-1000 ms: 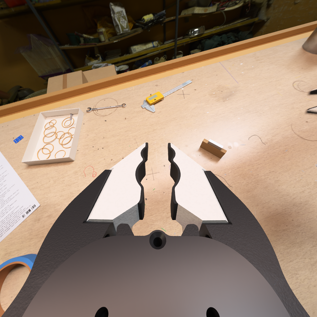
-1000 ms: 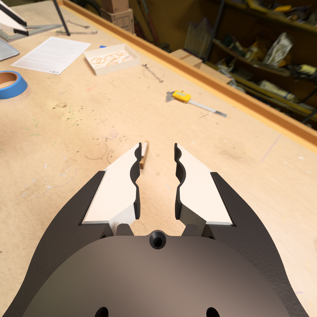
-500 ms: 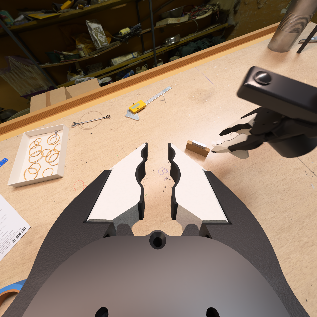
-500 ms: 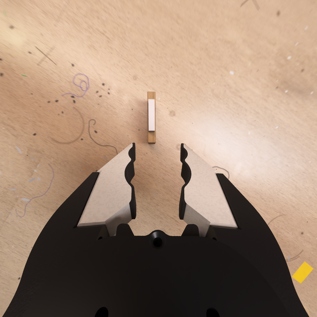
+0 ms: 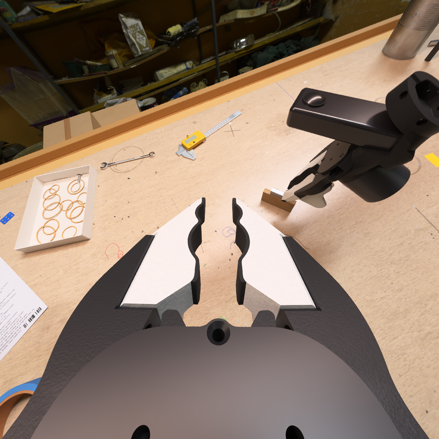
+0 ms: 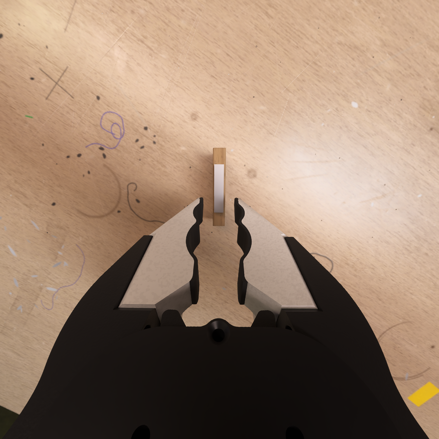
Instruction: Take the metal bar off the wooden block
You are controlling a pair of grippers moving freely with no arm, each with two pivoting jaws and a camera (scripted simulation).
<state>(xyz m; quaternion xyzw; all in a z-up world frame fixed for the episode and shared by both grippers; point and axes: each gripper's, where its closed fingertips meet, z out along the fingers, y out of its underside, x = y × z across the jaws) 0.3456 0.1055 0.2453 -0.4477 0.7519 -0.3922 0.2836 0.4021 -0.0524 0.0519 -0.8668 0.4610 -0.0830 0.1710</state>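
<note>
A small metal bar (image 6: 218,187) lies along the top of a narrow wooden block (image 6: 219,154) on the workbench. My right gripper (image 6: 218,199) points down over the block's near end, open, its fingertips on either side of the bar and block with gaps both sides. In the left wrist view the block (image 5: 275,203) and bar (image 5: 276,192) sit to the right, with the right gripper (image 5: 303,198) tipped down onto their right end. My left gripper (image 5: 218,200) is open and empty, hovering above the bench left of the block.
A white tray (image 5: 23,242) of rubber bands is at the left, a wrench (image 5: 127,160) and a yellow caliper (image 5: 192,142) farther back. A paper sheet (image 5: 14,301) and blue tape roll (image 5: 16,396) lie near left. A metal cylinder (image 5: 411,31) stands at the far right by the raised bench edge (image 5: 166,107).
My right gripper has come down and forward so its tips now straddle the bar and block, and its jaws have narrowed. My left gripper has barely shifted.
</note>
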